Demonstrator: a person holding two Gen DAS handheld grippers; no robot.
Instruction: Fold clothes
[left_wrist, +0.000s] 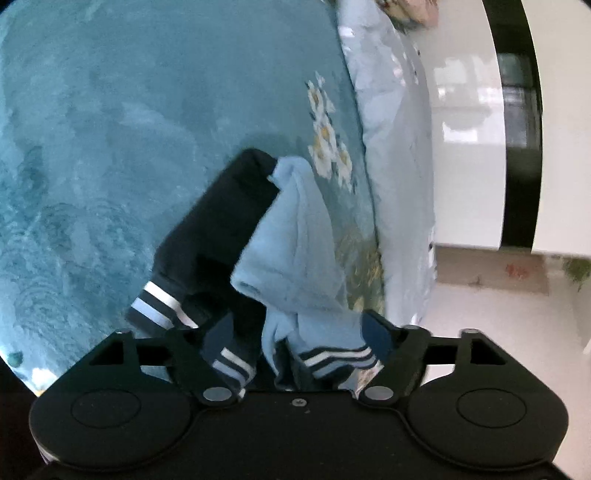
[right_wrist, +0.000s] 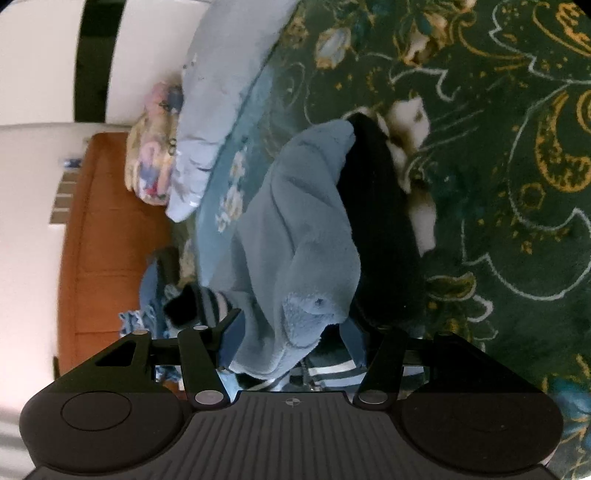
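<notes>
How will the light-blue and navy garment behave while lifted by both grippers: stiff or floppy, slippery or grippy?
Likely floppy: the garment droops in soft folds from the left gripper. Its fleecy pile probably grips well rather than slips. It bunches thickly at the right gripper, so it seems bulky yet light.

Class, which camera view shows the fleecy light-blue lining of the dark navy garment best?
The right wrist view: the fleecy light-blue lining fills the centre, its pile clearly visible, clamped in the right gripper. The left wrist view shows a narrower, smoother fold held by the left gripper.
</notes>
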